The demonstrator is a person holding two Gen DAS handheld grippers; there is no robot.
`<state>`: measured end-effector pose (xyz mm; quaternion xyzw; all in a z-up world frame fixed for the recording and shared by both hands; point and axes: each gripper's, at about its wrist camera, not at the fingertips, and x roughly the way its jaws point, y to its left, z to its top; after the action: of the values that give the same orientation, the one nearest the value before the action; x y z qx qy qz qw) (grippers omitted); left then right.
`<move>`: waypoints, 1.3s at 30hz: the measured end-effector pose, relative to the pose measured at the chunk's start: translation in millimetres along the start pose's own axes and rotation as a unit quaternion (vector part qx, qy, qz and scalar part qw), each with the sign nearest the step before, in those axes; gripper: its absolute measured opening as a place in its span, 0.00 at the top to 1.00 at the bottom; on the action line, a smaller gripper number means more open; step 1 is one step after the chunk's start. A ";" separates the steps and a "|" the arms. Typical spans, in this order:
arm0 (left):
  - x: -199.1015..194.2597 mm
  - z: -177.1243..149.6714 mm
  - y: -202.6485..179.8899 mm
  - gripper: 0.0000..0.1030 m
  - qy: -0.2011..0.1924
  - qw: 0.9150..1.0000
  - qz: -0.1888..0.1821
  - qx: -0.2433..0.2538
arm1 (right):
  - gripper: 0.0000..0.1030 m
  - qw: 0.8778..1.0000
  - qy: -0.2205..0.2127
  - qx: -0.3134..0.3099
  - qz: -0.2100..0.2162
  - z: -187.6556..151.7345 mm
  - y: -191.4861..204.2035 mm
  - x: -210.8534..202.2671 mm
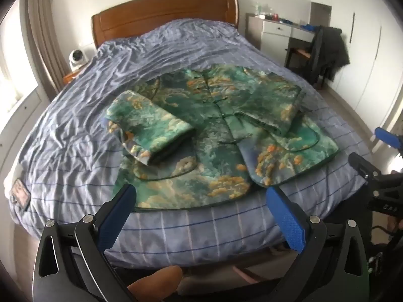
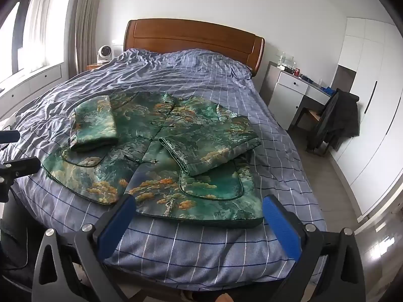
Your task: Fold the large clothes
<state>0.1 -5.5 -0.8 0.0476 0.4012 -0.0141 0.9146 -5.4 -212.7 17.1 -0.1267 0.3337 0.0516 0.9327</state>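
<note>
A green padded jacket with orange and cream cloud print lies flat, front up, on the bed; it also shows in the right wrist view. Both sleeves are folded in over the body: the left sleeve and the right sleeve. My left gripper is open and empty, just short of the jacket's lower hem. My right gripper is open and empty, above the hem at the jacket's right front corner. The right gripper also shows at the right edge of the left wrist view.
The bed has a blue checked cover and a wooden headboard. A white desk and a chair draped with a dark coat stand to the right. A small white fan sits by the headboard's left.
</note>
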 end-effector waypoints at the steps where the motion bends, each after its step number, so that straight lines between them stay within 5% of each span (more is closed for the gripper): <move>1: 3.6 0.0 2.2 0.00 0.008 1.000 -0.002 -0.003 | 0.01 1.000 0.002 -0.003 -0.003 0.1 0.0 0.8; 15: 7.5 0.7 9.9 0.00 0.022 0.999 -0.023 -0.011 | 0.01 1.000 -0.002 0.007 0.013 1.3 1.6 4.7; 39: 8.3 3.7 13.3 0.00 0.013 1.000 0.001 -0.017 | 0.01 0.999 0.005 0.014 0.046 4.0 1.0 5.6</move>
<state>9.3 7.4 -3.5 0.0328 0.4135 -0.0063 0.9099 1.2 -210.6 16.4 -0.0984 0.3444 0.0890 0.9294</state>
